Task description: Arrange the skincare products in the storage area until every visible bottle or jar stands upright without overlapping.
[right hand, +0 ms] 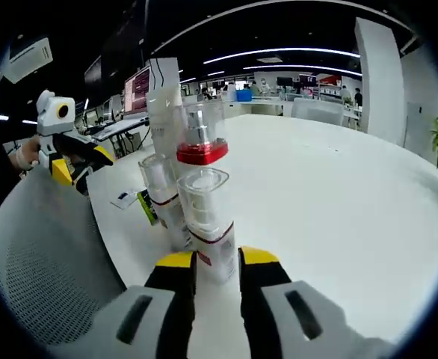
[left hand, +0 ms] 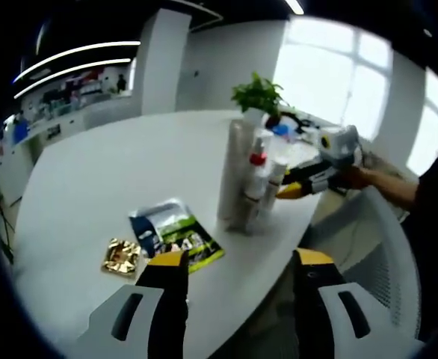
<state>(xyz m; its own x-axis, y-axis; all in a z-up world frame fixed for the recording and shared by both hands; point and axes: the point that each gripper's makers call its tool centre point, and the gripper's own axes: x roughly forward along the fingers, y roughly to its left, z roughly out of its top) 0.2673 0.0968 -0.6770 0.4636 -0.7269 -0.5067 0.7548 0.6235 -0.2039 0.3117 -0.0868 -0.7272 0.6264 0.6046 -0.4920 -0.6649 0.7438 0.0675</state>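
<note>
Several skincare bottles stand upright in a tight cluster near the table edge: a tall silver bottle, a red-collared bottle, a short clear-capped bottle and a white clear-capped bottle. My right gripper has its jaws pressed on both sides of the white clear-capped bottle's base, which rests on the table. My left gripper is open and holds nothing; it hovers off the table's near edge, away from the cluster.
A blue-green sachet and a gold sachet lie flat on the white table. A potted plant stands behind the bottles. A grey mesh chair back sits by the table edge.
</note>
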